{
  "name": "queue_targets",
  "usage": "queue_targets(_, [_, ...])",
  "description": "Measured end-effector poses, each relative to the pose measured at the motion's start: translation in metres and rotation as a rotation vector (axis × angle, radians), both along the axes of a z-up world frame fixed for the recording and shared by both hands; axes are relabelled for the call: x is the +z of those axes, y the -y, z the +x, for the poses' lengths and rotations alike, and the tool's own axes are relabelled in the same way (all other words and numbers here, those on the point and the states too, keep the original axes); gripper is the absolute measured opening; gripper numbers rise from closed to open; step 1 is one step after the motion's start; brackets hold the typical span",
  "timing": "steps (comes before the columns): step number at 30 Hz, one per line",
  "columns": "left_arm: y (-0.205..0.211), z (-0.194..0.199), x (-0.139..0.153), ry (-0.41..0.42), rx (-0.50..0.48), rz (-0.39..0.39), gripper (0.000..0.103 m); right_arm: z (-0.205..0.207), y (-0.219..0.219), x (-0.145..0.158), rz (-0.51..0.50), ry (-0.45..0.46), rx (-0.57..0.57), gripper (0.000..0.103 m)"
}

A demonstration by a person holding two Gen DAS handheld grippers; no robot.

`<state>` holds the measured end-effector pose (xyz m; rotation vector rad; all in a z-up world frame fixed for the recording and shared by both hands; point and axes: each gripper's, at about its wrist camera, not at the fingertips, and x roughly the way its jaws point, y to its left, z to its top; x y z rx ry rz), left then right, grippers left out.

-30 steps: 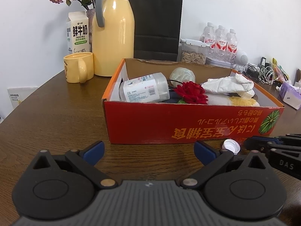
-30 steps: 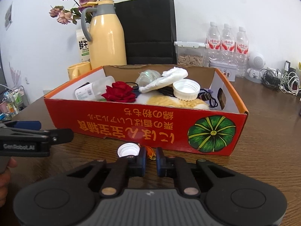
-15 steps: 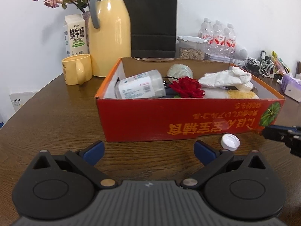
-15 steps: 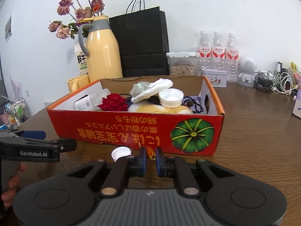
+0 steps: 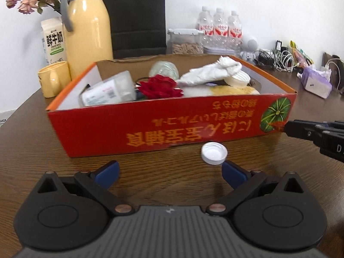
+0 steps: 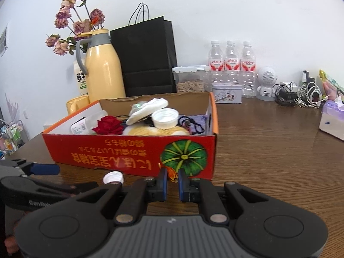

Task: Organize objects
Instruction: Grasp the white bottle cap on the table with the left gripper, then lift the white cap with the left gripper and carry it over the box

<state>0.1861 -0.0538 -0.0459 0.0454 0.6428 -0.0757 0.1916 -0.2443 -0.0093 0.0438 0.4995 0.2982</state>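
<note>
A red cardboard box (image 5: 167, 126) (image 6: 129, 150) stands on the brown table and holds a red rose (image 5: 160, 87), a plastic bottle (image 5: 107, 91), a white cloth (image 5: 210, 72) and a large white lid (image 6: 164, 118). A small white bottle cap (image 5: 214, 153) (image 6: 113, 177) lies on the table in front of the box. My left gripper (image 5: 169, 173) is open, low over the table just short of the cap. My right gripper (image 6: 172, 181) is shut on a small orange object (image 6: 171, 172), held before the box's front wall; it shows at the right of the left wrist view (image 5: 301, 130).
Behind the box stand a yellow thermos (image 5: 88, 25), a yellow mug (image 5: 54, 78), a milk carton (image 5: 53, 40), a black paper bag (image 6: 146, 56), a snack container (image 6: 191, 78), three water bottles (image 6: 231, 64) and a tin (image 6: 228, 93). Cables (image 6: 298, 94) and a tissue pack (image 6: 333, 118) lie right.
Both grippers have drawn back and risen from the box. The right gripper moved right along the box front with the orange object. The cap stays on the table.
</note>
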Motion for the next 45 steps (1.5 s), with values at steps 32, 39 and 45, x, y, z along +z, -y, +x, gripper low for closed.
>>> queue_targets(32, [0.025, 0.014, 0.003, 0.003, -0.047, -0.063, 0.029, -0.002, 0.0, -0.004, -0.008, -0.002, 0.001, 0.009])
queue_targets(39, [0.021, 0.006, 0.007, 0.04, -0.039, -0.063, 0.029, -0.004, 0.0, -0.004, -0.011, 0.005, 0.005, 0.009])
queue_targets(45, [0.013, -0.004, 0.011, 0.067, -0.024, -0.074, 0.029, -0.009, -0.001, -0.002, -0.009, 0.023, 0.011, 0.009])
